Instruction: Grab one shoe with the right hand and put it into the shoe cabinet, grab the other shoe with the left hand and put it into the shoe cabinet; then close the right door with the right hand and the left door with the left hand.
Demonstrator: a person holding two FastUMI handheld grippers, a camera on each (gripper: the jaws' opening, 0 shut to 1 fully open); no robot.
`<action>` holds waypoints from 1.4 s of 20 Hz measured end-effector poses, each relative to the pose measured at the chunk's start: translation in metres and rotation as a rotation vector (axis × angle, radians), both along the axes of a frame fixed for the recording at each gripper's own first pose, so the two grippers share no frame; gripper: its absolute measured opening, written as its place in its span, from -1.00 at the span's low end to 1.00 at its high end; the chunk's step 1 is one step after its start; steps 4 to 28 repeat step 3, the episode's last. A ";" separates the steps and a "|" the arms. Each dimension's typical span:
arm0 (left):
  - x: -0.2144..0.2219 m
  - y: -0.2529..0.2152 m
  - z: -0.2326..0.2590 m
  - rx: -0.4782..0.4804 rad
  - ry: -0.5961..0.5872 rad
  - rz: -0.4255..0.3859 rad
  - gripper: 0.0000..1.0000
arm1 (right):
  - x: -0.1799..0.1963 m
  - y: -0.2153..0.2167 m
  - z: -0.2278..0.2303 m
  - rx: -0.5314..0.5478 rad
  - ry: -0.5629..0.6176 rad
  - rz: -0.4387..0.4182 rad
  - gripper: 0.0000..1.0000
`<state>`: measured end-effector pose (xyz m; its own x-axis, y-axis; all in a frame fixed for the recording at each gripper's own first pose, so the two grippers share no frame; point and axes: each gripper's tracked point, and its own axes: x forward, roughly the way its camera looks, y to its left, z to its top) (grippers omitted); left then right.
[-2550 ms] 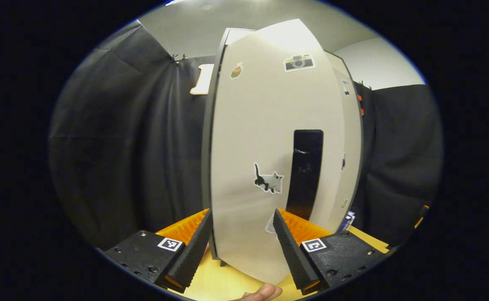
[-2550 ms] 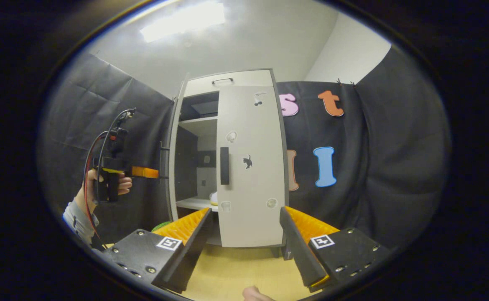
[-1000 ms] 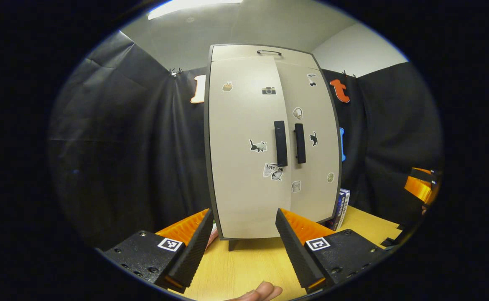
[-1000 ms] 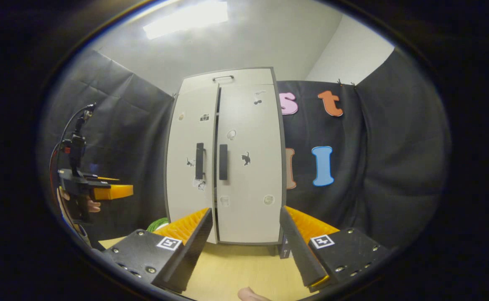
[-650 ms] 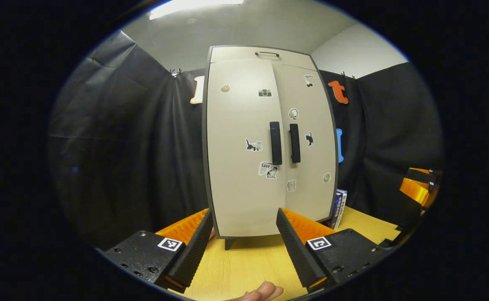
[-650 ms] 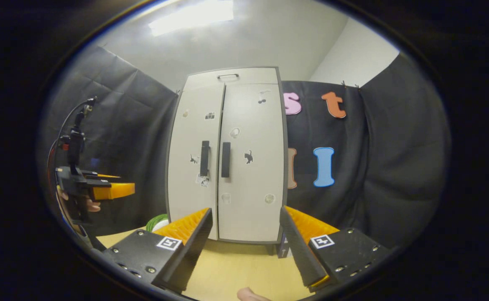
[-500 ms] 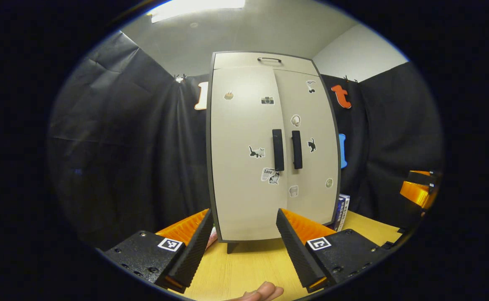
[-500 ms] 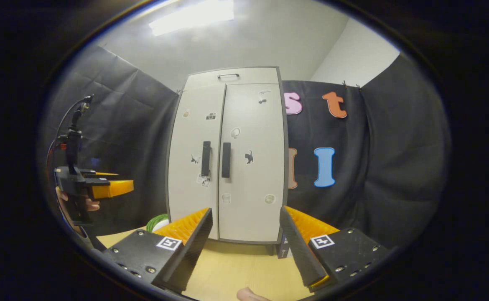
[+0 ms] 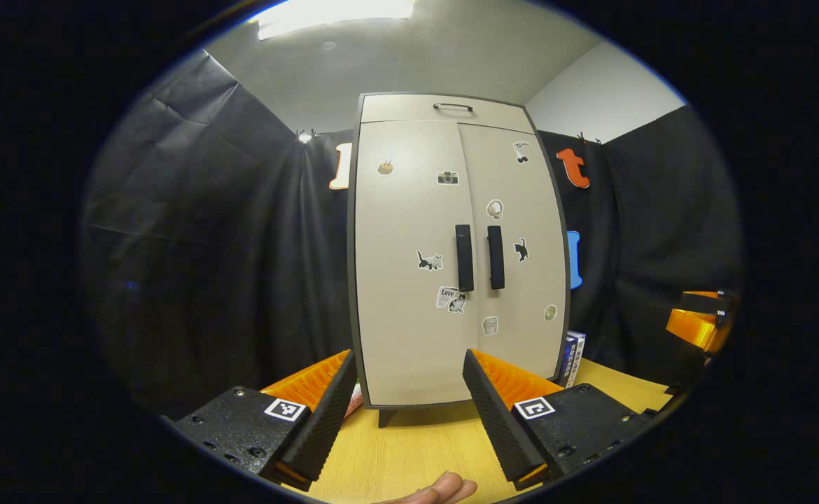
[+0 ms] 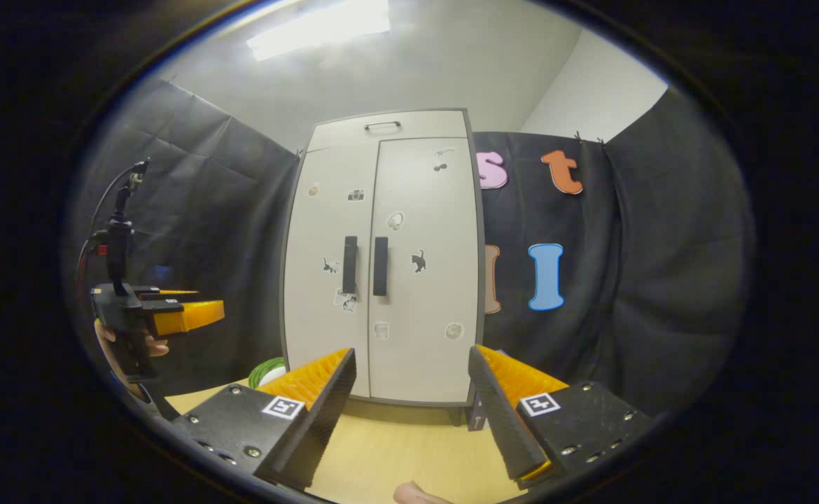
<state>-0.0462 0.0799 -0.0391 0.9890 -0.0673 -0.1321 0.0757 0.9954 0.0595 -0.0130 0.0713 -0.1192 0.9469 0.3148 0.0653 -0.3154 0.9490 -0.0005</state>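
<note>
Shoe cabinet [image 9: 451, 266] straight ahead, doors apparently flush; left gripper [image 9: 406, 381] & right gripper [image 10: 409, 381] spread, nothing held, both well short.

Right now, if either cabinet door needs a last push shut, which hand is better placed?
Neither has a clear edge. The left door and right door look flush. The left tongs and right tongs are open, empty and held back from the cabinet. Left for the left door, if needed.

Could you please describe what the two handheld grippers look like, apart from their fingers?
Each gripper, left and right, has black finger mounts bearing square black-and-white tags. In the right gripper view, the left gripper shows a black handle with a cable looping up to a small mast.
</note>
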 end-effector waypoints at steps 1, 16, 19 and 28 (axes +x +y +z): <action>-0.001 -0.003 0.000 0.001 -0.001 -0.018 0.85 | 0.000 -0.001 0.001 0.004 -0.006 -0.009 0.89; -0.004 0.000 0.007 0.004 -0.026 -0.013 0.86 | -0.002 -0.002 0.004 0.010 -0.030 -0.024 0.92; -0.004 0.000 0.007 0.004 -0.026 -0.013 0.86 | -0.002 -0.002 0.004 0.010 -0.030 -0.024 0.92; -0.004 0.000 0.007 0.004 -0.026 -0.013 0.86 | -0.002 -0.002 0.004 0.010 -0.030 -0.024 0.92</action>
